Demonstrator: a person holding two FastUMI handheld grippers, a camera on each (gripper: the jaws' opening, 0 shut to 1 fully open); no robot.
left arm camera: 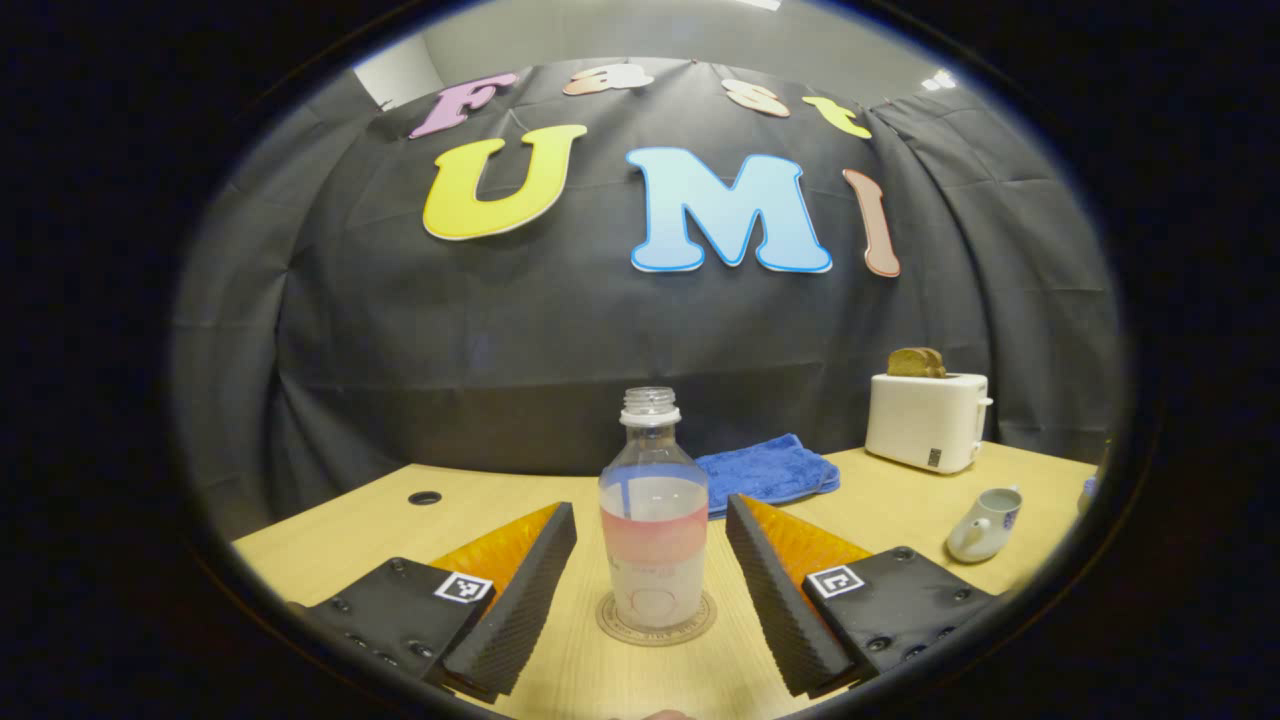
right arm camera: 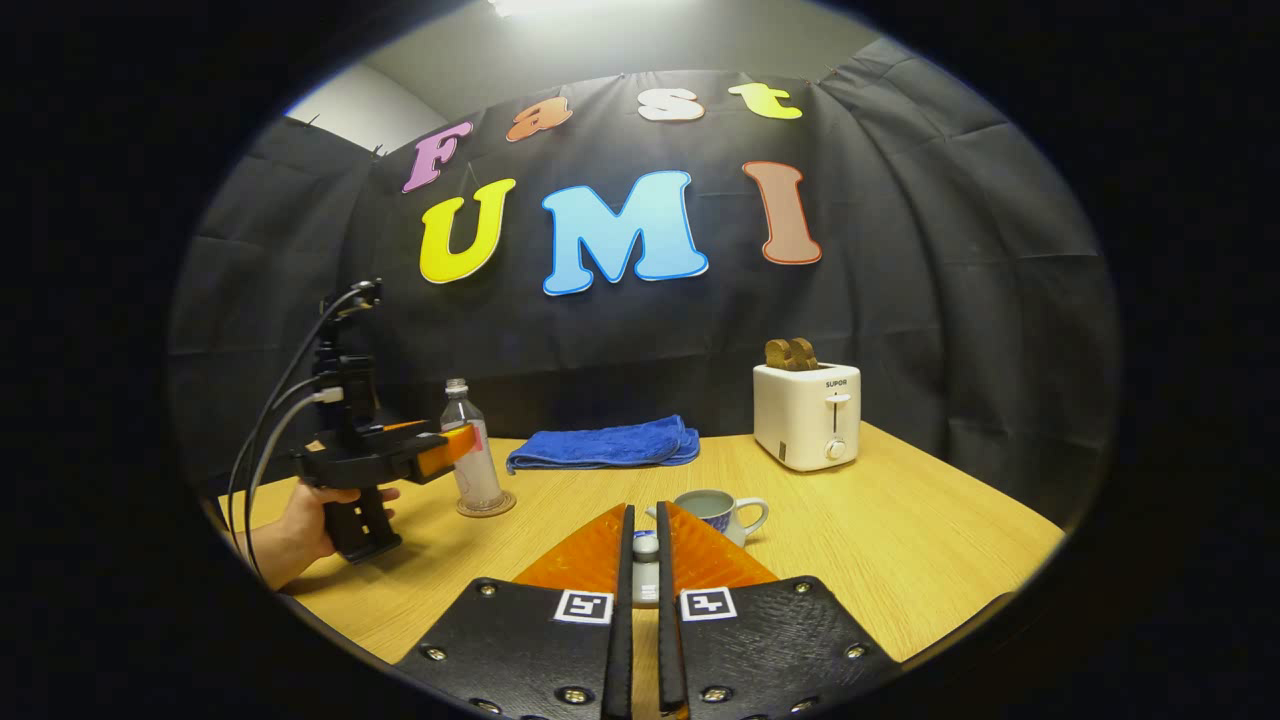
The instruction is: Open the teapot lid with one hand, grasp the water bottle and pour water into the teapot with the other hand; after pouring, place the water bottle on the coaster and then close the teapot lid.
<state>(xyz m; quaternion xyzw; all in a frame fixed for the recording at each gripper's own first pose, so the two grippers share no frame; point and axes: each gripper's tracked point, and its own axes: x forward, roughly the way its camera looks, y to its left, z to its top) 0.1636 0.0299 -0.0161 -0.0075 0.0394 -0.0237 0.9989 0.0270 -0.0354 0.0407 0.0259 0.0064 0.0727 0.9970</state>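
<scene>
Water bottle (left arm camera: 654,510) standing on coaster (left arm camera: 655,620) — teapot (right arm camera: 714,512) uncovered.
Left gripper (left arm camera: 650,580) spread wide, clear of bottle; right gripper (right arm camera: 645,560) pinches teapot lid (right arm camera: 646,546) — nearly closed.

Left gripper view low over the table (left arm camera: 400,510), facing the back wall, close on the water bottle (left arm camera: 653,510) at centre, right gripper view further back, bottle at left of frame, toaster (right arm camera: 806,412) and blue towel (right arm camera: 600,443) shared
</scene>
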